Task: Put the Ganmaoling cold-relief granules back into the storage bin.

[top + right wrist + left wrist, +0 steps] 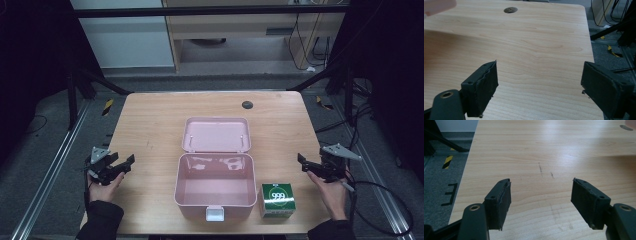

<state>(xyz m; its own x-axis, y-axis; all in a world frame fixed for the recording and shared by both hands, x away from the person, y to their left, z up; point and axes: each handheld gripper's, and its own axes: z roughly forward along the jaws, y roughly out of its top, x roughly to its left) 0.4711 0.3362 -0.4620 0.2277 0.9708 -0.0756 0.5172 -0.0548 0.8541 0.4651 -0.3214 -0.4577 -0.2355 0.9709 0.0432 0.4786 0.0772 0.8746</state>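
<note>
High view: a pink box (215, 192) sits mid-worktop (150, 130), lid thrown back. Just right of the box stands a green carton (278, 200). Well left of the box, at the worktop edge, the left tongs (126, 163) are spread and empty. Well right of the box, the right tongs (303, 163) are spread too, gripping nothing.

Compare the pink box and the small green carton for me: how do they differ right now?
The pink storage box is far larger than the green carton. The box stands open, its lid tipped back and its inside bare; the carton is shut. The box is plain pink with a white latch; the carton is green and white with printed numerals. Both sit on the wooden table, near its front edge, between the two open grippers.
</note>
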